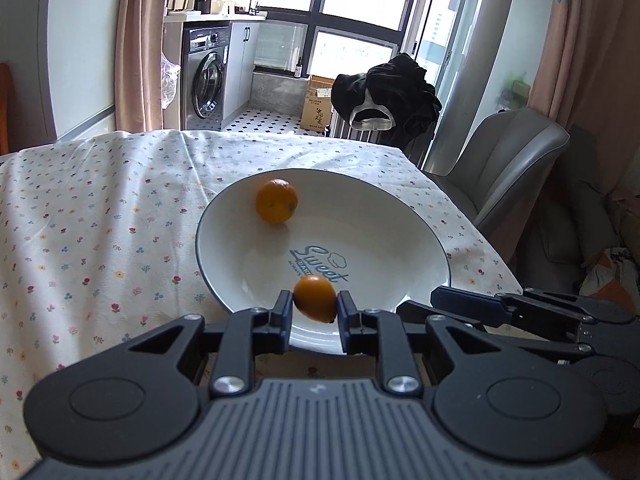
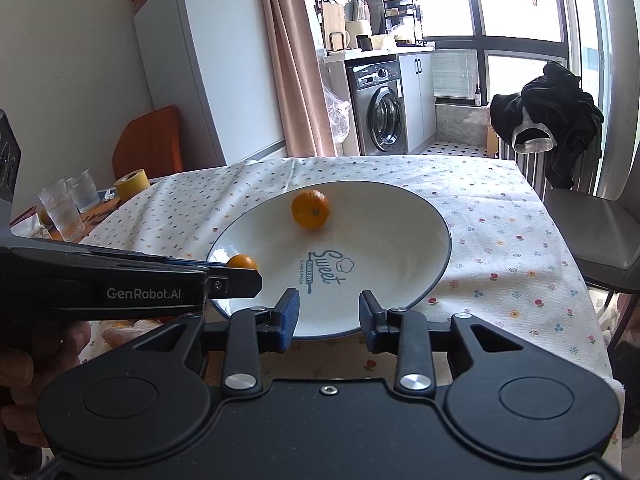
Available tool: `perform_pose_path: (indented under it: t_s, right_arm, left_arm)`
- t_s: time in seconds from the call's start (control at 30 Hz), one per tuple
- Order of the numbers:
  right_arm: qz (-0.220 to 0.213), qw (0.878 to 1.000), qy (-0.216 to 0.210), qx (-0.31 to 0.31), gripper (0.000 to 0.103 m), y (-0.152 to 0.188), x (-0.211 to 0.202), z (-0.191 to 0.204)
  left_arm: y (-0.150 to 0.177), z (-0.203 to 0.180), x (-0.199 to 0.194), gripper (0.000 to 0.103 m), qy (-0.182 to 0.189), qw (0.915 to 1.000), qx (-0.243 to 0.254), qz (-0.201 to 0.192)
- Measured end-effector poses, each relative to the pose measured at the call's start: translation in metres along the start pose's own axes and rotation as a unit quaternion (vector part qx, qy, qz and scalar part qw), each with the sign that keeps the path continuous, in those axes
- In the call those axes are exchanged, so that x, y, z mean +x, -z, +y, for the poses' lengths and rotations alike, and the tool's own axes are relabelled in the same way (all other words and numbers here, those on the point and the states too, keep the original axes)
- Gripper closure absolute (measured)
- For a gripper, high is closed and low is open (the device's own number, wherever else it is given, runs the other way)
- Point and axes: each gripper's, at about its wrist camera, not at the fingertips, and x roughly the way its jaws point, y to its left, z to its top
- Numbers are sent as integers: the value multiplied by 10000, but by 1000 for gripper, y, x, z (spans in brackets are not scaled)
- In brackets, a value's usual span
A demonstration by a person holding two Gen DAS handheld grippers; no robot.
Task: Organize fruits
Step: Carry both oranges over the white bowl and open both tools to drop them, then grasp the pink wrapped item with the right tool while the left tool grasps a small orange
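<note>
Nearest, my left gripper (image 1: pixel 314 306) pinches a small, soft-skinned kumquat (image 1: pixel 315 298) across its middle above the plate (image 1: pixel 224 216); right gripper (image 2: pixel 329 316) gapes empty

A plate (image 1: pixel 224 216) sits on the bench (image 1: pixel 100 208). One orange (image 1: pixel 277 201) lies in the plate's far left part. A second orange (image 1: pixel 315 298) sits between the fingers of the left gripper (image 1: pixel 314 312), above the plate's near rim. The right gripper (image 2: pixel 329 312) is to the right of the left one, over the plate's near edge. Two glasses (image 2: pixel 64 210) stand at the bench's far left, with a chair (image 1: pixel 500 168) at the right side.
</note>
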Motion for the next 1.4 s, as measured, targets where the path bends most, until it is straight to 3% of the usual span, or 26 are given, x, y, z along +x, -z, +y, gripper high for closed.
perform_pose_path:
  t_s: [0.37,0.67,0.83,1.4]
  right_arm:
    - [-51,10000,-36,23,66,2,-16,9]
    - [-72,9999,-129,6,56,5,-25,26]
    - [-103,9997,-197,-47,51,6,-30,36]
    - [-29,9985,-487,-261,46,13,-38,69]
  left_arm:
    - [1,12,-31,76,-86,9998,-75,-169]
    - [7,35,-64,62,-231,9988,-249,-345]
    - [13,43,-82,48,-271,9981,-278,-472]
    - [43,67,-106,46,-349,9969,-545,-437]
